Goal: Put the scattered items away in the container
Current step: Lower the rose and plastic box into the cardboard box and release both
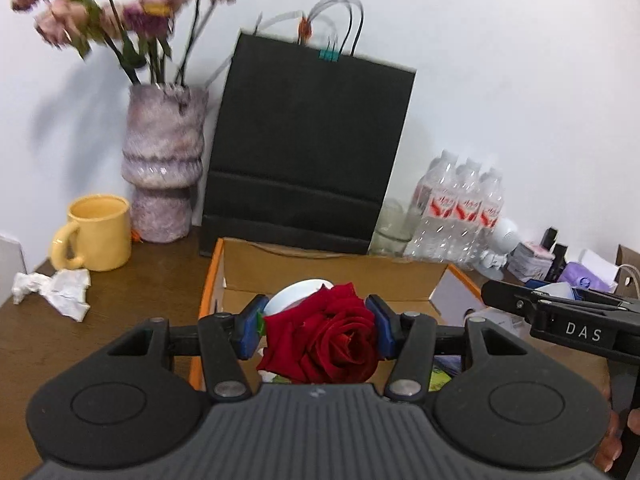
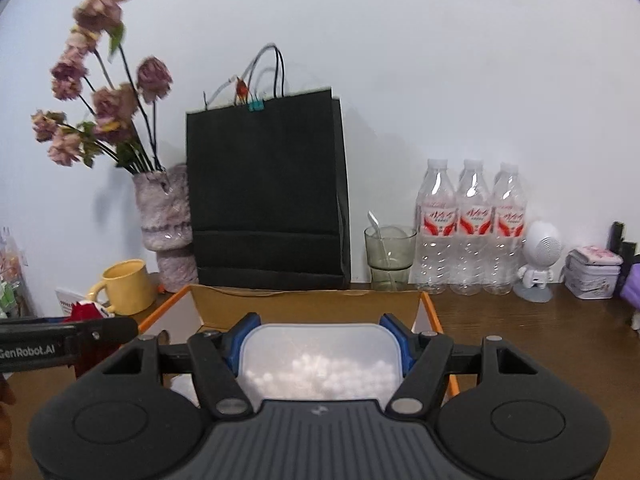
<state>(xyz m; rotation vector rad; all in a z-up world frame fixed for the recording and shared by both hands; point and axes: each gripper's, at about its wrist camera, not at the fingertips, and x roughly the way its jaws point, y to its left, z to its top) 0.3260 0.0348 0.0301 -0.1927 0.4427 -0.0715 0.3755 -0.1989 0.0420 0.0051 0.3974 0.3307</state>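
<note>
Cardboard box (image 2: 308, 304) with orange edges sits open on the brown counter (image 2: 500, 320), just in front of a black paper bag (image 2: 268, 192) that stands against the white wall. Over the box, the left gripper (image 1: 316, 330) is clenched on a red rose bloom (image 1: 324, 340), its blue pads (image 1: 250, 330) pressing the petals from both sides. A white round dish (image 1: 300, 294), perhaps a bowl, lies inside the box beyond the rose; its shape is partly hidden. The right gripper (image 2: 320, 346) clasps a translucent plastic container (image 2: 320, 360) filled with small white balls, held between its blue pads (image 2: 400, 344) above the near part of the box.

Left of the box stand a yellow mug (image 1: 96, 238) and a mottled purple vase (image 1: 164, 164) holding dried pink flowers (image 1: 132, 8). A crumpled white paper (image 1: 56, 290) lies on the counter near the mug. To the right of the bag are a greenish glass (image 2: 388, 256) with a spoon in it, three water bottles (image 2: 470, 228) in a row, a small white robot figure (image 2: 538, 260) and a tin (image 2: 592, 276).
</note>
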